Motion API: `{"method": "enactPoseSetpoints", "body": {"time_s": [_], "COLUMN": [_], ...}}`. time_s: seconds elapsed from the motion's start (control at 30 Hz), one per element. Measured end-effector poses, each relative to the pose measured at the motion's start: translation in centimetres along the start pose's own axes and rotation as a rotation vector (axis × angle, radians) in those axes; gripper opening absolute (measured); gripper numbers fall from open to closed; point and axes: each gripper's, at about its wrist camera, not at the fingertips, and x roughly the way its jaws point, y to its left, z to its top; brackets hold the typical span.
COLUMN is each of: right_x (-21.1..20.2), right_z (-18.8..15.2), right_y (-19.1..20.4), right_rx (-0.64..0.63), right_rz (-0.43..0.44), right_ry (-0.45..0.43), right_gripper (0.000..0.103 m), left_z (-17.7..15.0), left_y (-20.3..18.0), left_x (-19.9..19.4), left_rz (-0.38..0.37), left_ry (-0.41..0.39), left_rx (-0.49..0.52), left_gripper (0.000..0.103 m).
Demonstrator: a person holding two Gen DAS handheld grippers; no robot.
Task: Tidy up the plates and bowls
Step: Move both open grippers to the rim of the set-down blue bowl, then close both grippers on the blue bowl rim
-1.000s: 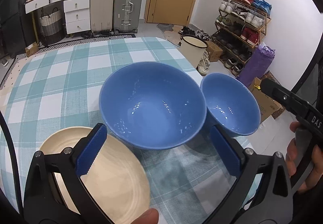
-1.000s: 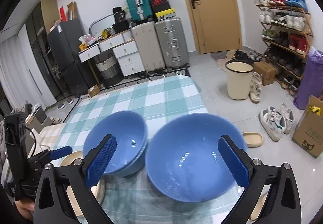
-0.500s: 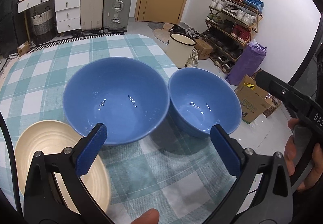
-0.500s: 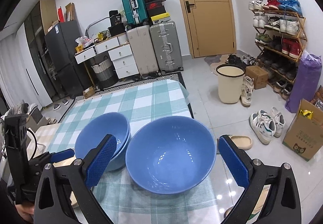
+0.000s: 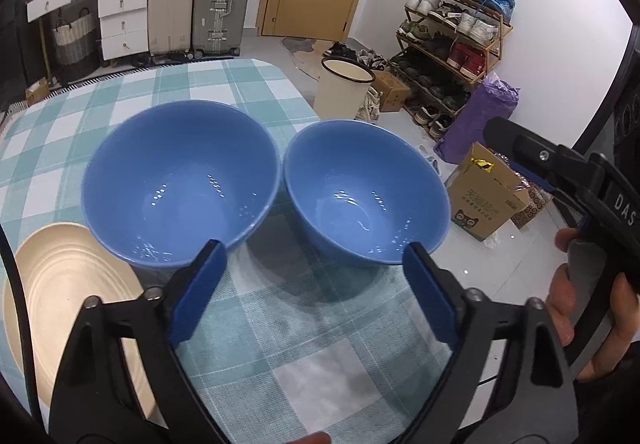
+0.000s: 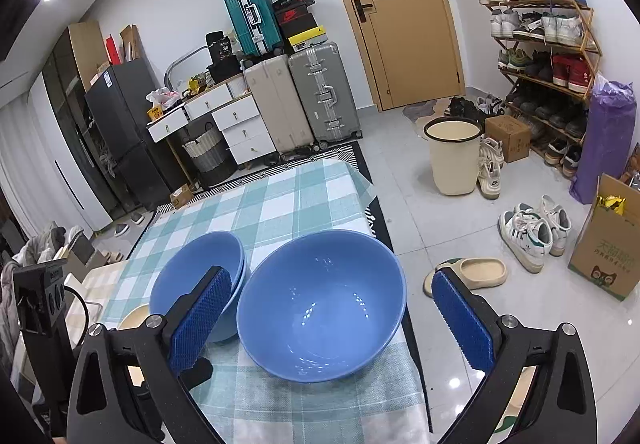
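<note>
Two blue bowls stand side by side on the checked tablecloth. In the left wrist view the left blue bowl (image 5: 180,184) is beside the right blue bowl (image 5: 366,196), and a cream plate (image 5: 72,300) lies at the lower left. My left gripper (image 5: 314,262) is open and empty, just short of both bowls. In the right wrist view the right bowl (image 6: 322,304) sits at the table's right edge, the left bowl (image 6: 198,272) behind it, the plate (image 6: 134,318) mostly hidden. My right gripper (image 6: 334,304) is open and empty around the right bowl's near side.
The table (image 6: 288,200) ends just right of the right bowl; floor lies beyond. A cream bin (image 6: 454,156), shoes (image 6: 528,232), a slipper (image 6: 472,272), a cardboard box (image 5: 486,192) and a shoe rack (image 6: 544,56) stand to the right. Suitcases (image 6: 304,96) and drawers are at the back.
My left gripper has swung right, so both bowls now sit centred and the plate has slid to the left edge. My right gripper has pulled back and risen; the bowls look smaller.
</note>
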Motion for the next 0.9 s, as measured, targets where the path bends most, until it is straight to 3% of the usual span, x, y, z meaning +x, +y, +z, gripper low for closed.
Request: {"method": "enactPoseSetpoints", "body": {"time_s": [0.1, 0.3, 0.47, 0.6, 0.9], "right_x": [0.1, 1.1, 2.2, 3.6, 6.4], "right_z": [-0.3, -0.5, -0.5, -0.9, -1.9], "right_y": [-0.4, -1.4, -1.9, -2.6, -5.4], "right_rx": [0.009, 0.028, 0.013, 0.016, 0.075], "right_rz": [0.011, 0.004, -0.017, -0.024, -0.018], "right_ry": [0.002, 0.033, 0.063, 0.093, 0.148], "right_gripper": [0.102, 0.102, 0.101, 0.096, 0.07], "left_z": [0.0, 0.0, 0.1, 0.2, 0.8], "left_y": [-0.4, -1.0, -1.1, -1.0, -0.3], "left_x": [0.3, 1.4, 3.0, 4.1, 6.5], "left_rz": [-0.051, -0.056, -0.061, -0.05, -0.031], "left_ry": [0.006, 0.016, 0.034, 0.037, 0.044], "left_rx": [-0.008, -0.021, -0.037, -0.049, -0.064], "left_gripper": [0.074, 0.061, 0.058, 0.056, 0.052]}}
